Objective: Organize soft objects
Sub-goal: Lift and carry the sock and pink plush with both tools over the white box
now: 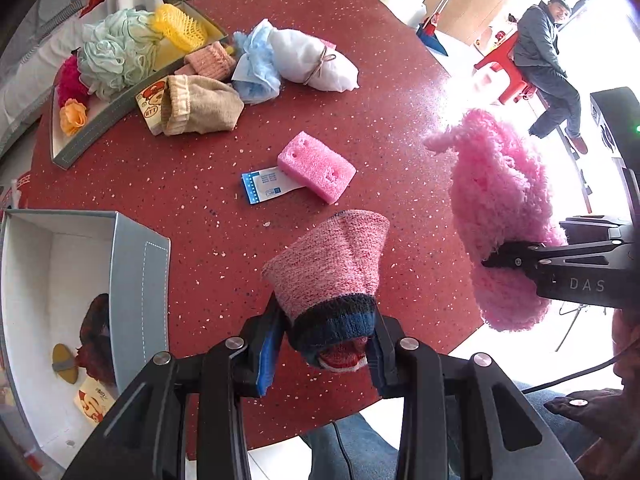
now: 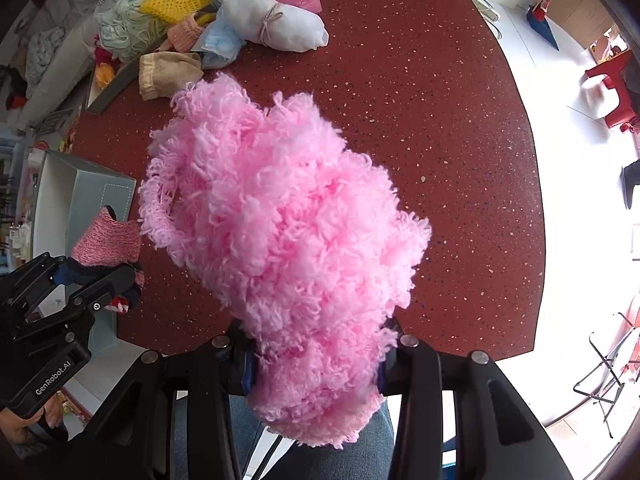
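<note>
The left gripper is clamped on the dark blue cuff of a pink knit sock, which hangs clear of the red speckled table. The right gripper is clamped on a fluffy pink yarn piece, also held above the table.

Beside the left gripper, at the table edge, stands a grey open box with a white interior; it holds a dark red item, an olive oval item and a printed card. Farther out from the left gripper lies a shallow grey tray carrying a pale green mesh puff, a yellow net piece and an orange fabric flower.

Legible writing: "DAS" on the right gripper body; "GenRobot.AI" on the left gripper body.
</note>
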Demonstrator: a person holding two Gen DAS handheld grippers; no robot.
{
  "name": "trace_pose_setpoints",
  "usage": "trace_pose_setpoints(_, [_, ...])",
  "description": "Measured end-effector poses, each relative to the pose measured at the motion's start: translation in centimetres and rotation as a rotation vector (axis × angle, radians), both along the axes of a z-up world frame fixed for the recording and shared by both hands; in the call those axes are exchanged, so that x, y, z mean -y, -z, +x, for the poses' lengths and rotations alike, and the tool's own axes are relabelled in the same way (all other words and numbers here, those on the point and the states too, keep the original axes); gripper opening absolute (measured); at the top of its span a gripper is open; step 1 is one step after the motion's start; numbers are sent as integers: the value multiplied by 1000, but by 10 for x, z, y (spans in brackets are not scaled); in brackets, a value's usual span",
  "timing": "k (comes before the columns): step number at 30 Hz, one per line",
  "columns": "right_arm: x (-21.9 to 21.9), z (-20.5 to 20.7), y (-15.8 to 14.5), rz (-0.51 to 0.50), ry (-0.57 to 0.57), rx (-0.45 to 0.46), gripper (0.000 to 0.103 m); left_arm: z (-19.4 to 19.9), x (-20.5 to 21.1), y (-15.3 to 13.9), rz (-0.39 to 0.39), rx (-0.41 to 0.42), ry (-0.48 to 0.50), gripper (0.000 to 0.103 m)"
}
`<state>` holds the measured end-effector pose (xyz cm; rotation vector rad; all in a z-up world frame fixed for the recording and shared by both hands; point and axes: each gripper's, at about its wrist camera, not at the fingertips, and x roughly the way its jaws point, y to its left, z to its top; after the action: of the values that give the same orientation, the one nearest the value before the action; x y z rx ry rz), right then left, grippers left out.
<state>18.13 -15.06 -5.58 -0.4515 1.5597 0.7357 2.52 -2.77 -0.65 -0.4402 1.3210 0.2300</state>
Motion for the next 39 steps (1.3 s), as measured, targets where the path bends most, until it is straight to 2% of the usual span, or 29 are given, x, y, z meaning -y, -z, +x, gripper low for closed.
trace_pose_setpoints(10, [1,-17,-36,6,-14,56,45,-13,-4,-17,12,63,-7,38])
trace_pose_setpoints(20, [-16,-29,-48,16,-24,86,45,-21,-22,-26,26,107,-30,38])
trace_pose_setpoints(29, [-33,-38,-64,22,-71,124,45,-37,-45,-33,51,136,-112,38])
trace_pose_setpoints(39, [-65,-56,-73,32,-152,158,45,-65,-78,-38,72,163,-253,38])
